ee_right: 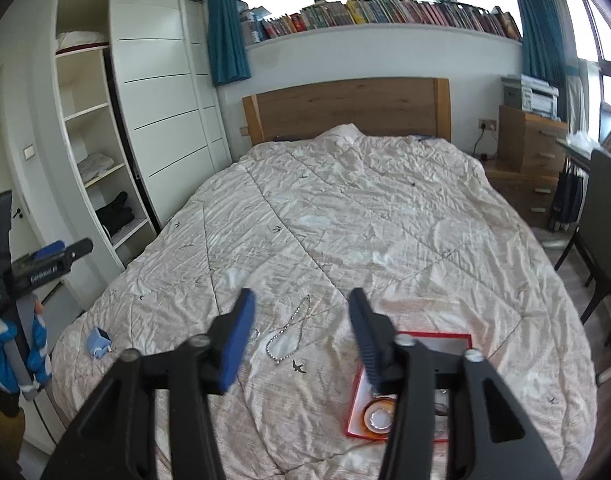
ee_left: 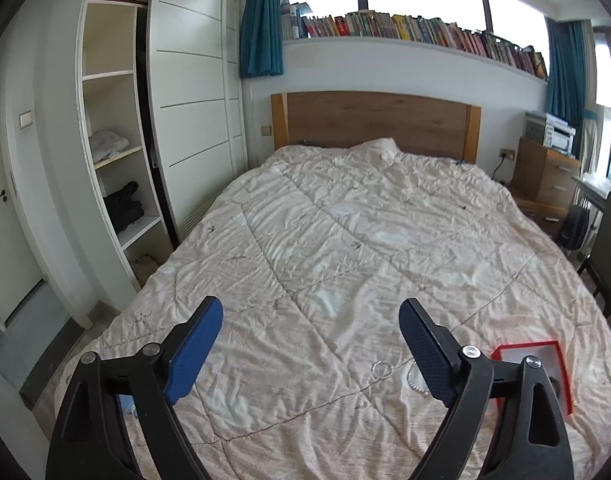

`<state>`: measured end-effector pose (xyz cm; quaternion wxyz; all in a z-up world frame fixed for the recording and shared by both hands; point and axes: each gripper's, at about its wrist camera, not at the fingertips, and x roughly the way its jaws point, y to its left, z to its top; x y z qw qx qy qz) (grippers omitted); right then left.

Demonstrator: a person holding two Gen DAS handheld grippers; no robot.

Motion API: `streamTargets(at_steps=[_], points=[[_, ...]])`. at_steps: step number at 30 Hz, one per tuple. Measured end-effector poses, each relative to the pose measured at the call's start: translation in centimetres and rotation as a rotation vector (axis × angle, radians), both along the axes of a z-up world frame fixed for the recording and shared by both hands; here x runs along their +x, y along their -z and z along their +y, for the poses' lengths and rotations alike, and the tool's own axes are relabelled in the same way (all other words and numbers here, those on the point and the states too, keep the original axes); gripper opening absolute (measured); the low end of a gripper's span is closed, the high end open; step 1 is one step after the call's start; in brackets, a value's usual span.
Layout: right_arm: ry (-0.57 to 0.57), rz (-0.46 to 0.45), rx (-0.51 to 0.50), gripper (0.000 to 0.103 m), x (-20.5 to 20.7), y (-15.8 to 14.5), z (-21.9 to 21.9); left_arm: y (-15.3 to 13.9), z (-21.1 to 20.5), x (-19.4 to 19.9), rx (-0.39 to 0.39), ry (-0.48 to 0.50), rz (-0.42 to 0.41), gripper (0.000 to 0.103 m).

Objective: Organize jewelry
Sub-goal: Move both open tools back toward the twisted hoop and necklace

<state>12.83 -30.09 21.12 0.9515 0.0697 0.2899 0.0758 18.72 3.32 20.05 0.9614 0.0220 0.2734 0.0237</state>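
A silver chain necklace [ee_right: 290,334] lies in a loop on the quilt, just ahead of my right gripper [ee_right: 301,334], which is open and empty above it. A red-rimmed jewelry tray [ee_right: 421,338] lies on the bed to the right, partly hidden by the right finger; an amber bangle [ee_right: 379,416] rests in it. In the left wrist view, a small silver ring [ee_left: 381,369] and part of the chain [ee_left: 415,382] lie between the fingers of my open, empty left gripper [ee_left: 311,346]. The tray [ee_left: 545,364] shows behind its right finger.
A small blue box [ee_right: 98,343] sits near the bed's left edge. The other hand-held gripper [ee_right: 45,260] shows at far left. An open wardrobe [ee_left: 113,128] stands left of the bed, a chair [ee_right: 601,240] and wooden drawers [ee_right: 533,148] on the right.
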Motion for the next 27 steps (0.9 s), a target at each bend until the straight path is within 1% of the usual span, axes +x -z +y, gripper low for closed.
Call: streamTargets(at_steps=[5, 9, 12, 20, 27], points=[[-0.015, 0.053, 0.002, 0.053, 1.9, 2.9, 0.5, 2.9, -1.0, 0.7, 0.027, 0.001, 0.037, 0.091], [-0.022, 0.082, -0.007, 0.053, 3.1, 4.8, 0.7, 4.9, -1.7, 1.4, 0.056, -0.016, 0.056, 0.091], [-0.025, 0.097, -0.008, 0.053, 3.7, 5.8, 0.8, 6.7, -2.6, 2.3, 0.077, -0.007, 0.086, 0.091], [-0.03, 0.134, -0.028, 0.053, 5.9, 8.1, 1.3, 10.5, -3.5, 4.7, 0.087, 0.009, 0.162, 0.091], [-0.038, 0.15, -0.038, 0.053, 8.5, 9.3, 1.9, 12.4, -4.0, 6.8, 0.109, 0.019, 0.185, 0.091]])
